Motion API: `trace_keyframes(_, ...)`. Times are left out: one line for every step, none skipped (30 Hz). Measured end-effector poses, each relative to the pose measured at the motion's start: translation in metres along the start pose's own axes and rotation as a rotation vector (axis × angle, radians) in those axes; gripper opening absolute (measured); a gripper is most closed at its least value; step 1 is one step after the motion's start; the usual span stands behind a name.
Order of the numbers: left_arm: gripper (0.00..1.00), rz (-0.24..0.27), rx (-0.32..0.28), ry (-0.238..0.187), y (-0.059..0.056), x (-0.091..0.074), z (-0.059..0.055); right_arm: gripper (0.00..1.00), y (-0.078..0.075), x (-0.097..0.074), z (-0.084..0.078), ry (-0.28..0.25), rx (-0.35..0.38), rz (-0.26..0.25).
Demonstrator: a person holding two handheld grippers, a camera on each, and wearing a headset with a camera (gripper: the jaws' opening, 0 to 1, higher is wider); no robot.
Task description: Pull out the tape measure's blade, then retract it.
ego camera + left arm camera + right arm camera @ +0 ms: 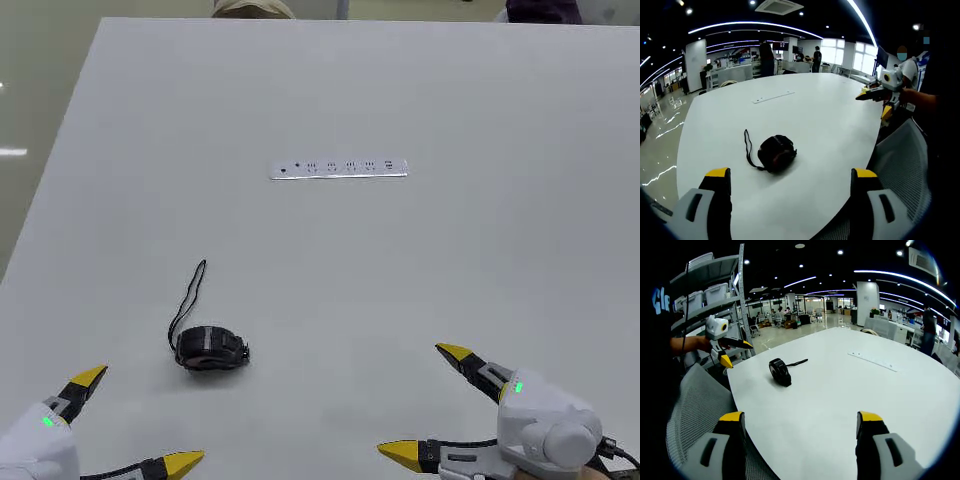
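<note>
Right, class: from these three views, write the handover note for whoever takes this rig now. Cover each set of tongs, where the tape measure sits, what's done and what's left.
Left tongs: open, empty, hovering just short of the tape measure.
Right tongs: open, empty, further right over the table.
The tape measure lies on the table untouched, strap trailing away, no blade out.
Done: nothing yet. Left: hold the case, pull the blade, retract it.

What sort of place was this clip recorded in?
Most likely a large open-plan office or workshop floor. A big white table with a power strip at its middle stands among distant desks. A metal rack holds plastic bins, and long light strips cross the dark ceiling.
</note>
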State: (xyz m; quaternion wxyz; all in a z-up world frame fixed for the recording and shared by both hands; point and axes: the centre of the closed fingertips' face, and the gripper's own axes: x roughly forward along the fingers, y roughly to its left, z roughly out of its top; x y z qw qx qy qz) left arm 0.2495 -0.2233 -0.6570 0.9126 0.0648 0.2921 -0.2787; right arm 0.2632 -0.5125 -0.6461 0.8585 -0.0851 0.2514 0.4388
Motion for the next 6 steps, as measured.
trace_keyframes(0.99, 0.001, -0.002, 0.001, 0.0002, -0.0004, -0.0004, 0.93, 0.0002, -0.0003, 0.0000, 0.003, -0.002, 0.000)
trace_keyframes(0.99, 0.002, -0.003, 0.002, 0.0006, -0.0012, -0.0009, 0.93, 0.0003, -0.0007, -0.0001, 0.005, -0.002, -0.001)
trace_keyframes(0.99, 0.002, -0.003, 0.004, 0.0006, -0.0016, -0.0012, 0.93, 0.0005, -0.0009, 0.0003, 0.004, -0.002, -0.001)
trace_keyframes(0.99, 0.005, -0.002, 0.006, 0.0012, -0.0021, -0.0016, 0.93, 0.0003, -0.0010, 0.0008, 0.000, -0.001, -0.002)
trace_keyframes(0.99, 0.005, -0.001, 0.006, 0.0011, -0.0025, -0.0014, 0.93, 0.0002, -0.0010, 0.0005, 0.001, -0.002, -0.002)
trace_keyframes(0.99, 0.005, 0.000, 0.005, 0.0011, -0.0027, -0.0012, 0.93, 0.0000, -0.0009, 0.0000, 0.003, -0.003, -0.002)
